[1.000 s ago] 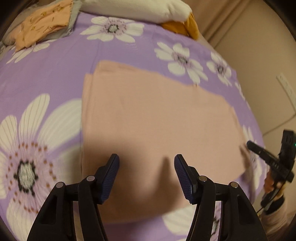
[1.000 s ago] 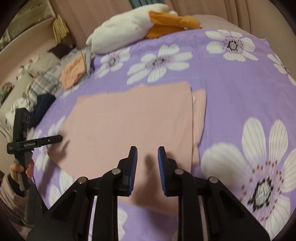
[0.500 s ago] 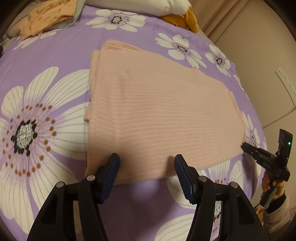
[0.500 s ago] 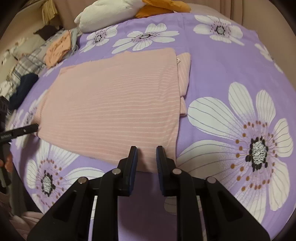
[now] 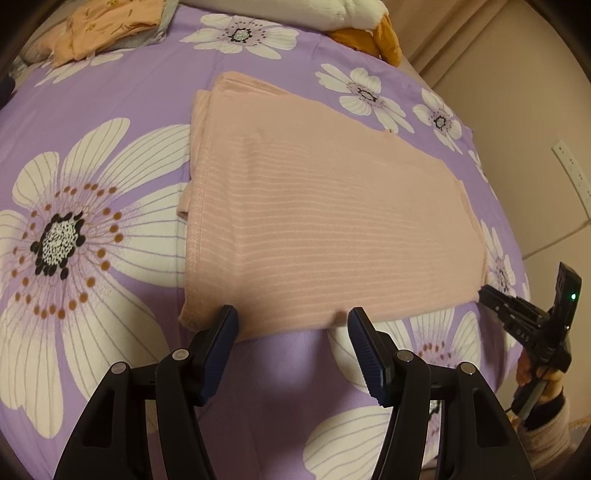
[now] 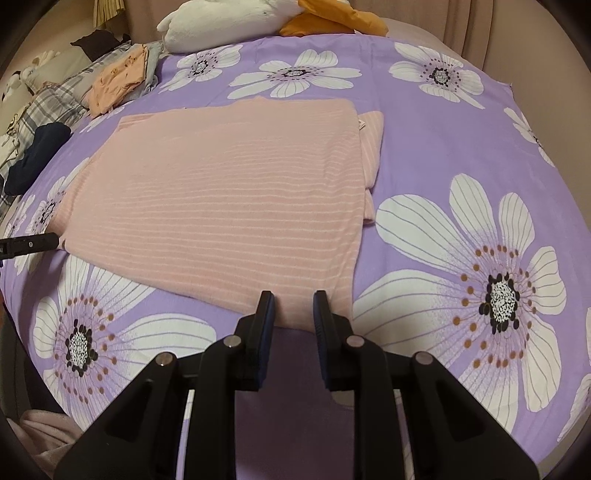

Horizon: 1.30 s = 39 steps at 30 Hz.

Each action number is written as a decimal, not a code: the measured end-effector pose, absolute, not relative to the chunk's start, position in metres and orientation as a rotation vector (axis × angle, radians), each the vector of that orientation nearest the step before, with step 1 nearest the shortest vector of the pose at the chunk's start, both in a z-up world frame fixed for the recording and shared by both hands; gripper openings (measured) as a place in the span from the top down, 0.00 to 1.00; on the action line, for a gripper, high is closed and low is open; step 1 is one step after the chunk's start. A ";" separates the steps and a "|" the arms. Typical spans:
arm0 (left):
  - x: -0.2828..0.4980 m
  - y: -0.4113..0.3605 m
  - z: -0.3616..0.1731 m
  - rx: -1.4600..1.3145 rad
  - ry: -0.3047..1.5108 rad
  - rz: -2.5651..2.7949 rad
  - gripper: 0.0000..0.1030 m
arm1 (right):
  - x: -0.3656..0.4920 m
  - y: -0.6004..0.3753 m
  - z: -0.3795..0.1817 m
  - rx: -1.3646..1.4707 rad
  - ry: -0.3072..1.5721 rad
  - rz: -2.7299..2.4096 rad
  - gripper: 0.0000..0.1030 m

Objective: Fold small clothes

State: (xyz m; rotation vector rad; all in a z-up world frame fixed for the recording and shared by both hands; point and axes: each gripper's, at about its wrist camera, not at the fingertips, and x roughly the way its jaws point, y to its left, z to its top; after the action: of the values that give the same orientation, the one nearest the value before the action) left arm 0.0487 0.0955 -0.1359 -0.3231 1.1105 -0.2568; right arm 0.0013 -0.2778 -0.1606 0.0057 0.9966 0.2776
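A pink striped garment [image 5: 317, 221] lies folded flat on the purple flowered bedspread [image 5: 122, 103]; it also shows in the right wrist view [image 6: 229, 199]. My left gripper [image 5: 293, 319] is open and empty, its tips at the garment's near edge. My right gripper [image 6: 293, 304] is open with a narrow gap and empty, its tips at the garment's near right corner. The right gripper also shows at the right of the left wrist view [image 5: 524, 314]. A tip of the left gripper shows at the left edge of the right wrist view [image 6: 29, 245].
A white and orange plush toy [image 6: 236, 18] lies at the head of the bed. An orange folded garment [image 6: 118, 79] sits on a pile of plaid and dark clothes [image 6: 40, 122] at the left. A beige wall [image 5: 517, 110] runs along the right.
Both grippers have pulled back from over the garment to its near edge. The garment lies still. The right gripper's gap has widened slightly.
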 end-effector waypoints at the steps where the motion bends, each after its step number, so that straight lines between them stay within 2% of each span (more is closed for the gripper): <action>1: 0.047 0.096 -0.135 -0.333 1.113 -0.258 0.40 | 0.000 -0.278 -0.160 0.005 0.996 0.277 0.79; 17: 0.031 0.125 -0.131 -0.475 1.108 -0.237 0.40 | -0.018 -0.273 -0.154 -0.064 1.007 0.209 0.77; 27: 0.036 0.130 -0.133 -0.499 1.105 -0.212 0.37 | -0.029 -0.264 -0.128 -0.113 0.944 0.218 0.61; 32: 0.038 0.134 -0.136 -0.511 1.108 -0.210 0.37 | -0.027 -0.255 -0.120 -0.123 0.923 0.243 0.57; 34: 0.039 0.136 -0.137 -0.521 1.107 -0.207 0.30 | -0.026 -0.252 -0.118 -0.121 0.921 0.248 0.54; 36: 0.039 0.139 -0.138 -0.539 1.100 -0.200 0.29 | -0.023 -0.250 -0.118 -0.110 0.920 0.246 0.44; 39: 0.041 0.143 -0.140 -0.550 1.098 -0.204 0.29 | -0.019 -0.248 -0.120 -0.081 0.926 0.249 0.43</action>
State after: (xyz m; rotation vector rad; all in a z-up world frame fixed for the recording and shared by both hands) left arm 0.0405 0.1427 -0.1399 -0.5495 1.0979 -0.2042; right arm -0.0186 -0.2480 -0.1200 -0.0809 0.9263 0.2487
